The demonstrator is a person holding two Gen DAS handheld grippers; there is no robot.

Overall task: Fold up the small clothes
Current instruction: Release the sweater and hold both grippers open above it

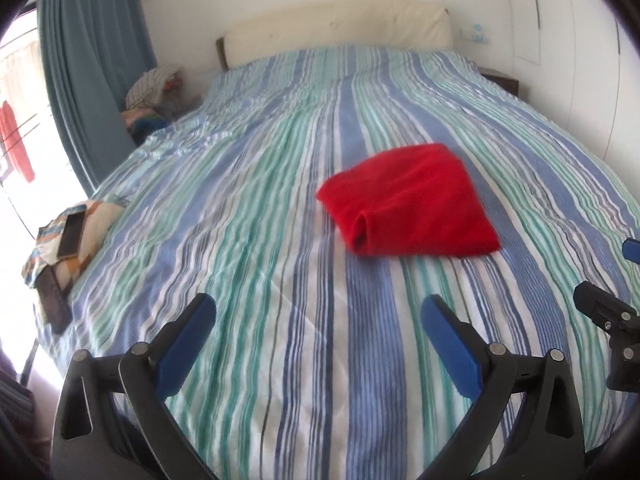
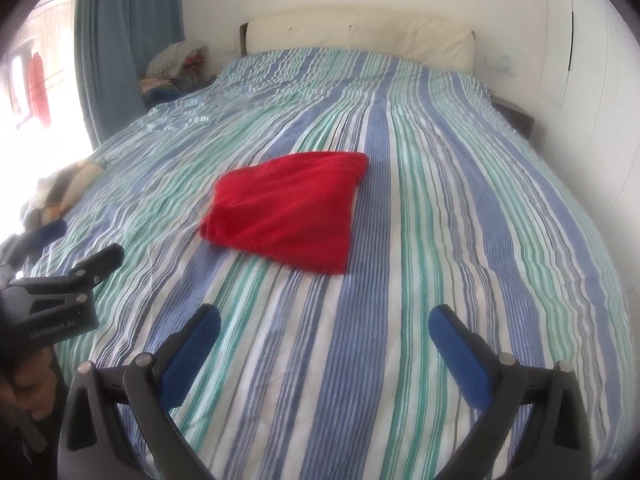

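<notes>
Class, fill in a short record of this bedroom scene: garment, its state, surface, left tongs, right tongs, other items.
garment: red cloth
state: folded, lying flat
surface: striped bedcover
left tongs: open, empty, short of the cloth
right tongs: open, empty, short of the cloth
other items: phone on patterned fabric at the bed's left edge; blue curtain

Red garment (image 1: 408,204) edges motion-blurred

A striped bedcover (image 1: 280,200) spreads below a cream headboard (image 1: 340,28) — blue curtain (image 1: 92,60) left, a phone (image 1: 72,234) on patterned cloth (image 1: 86,240).
</notes>
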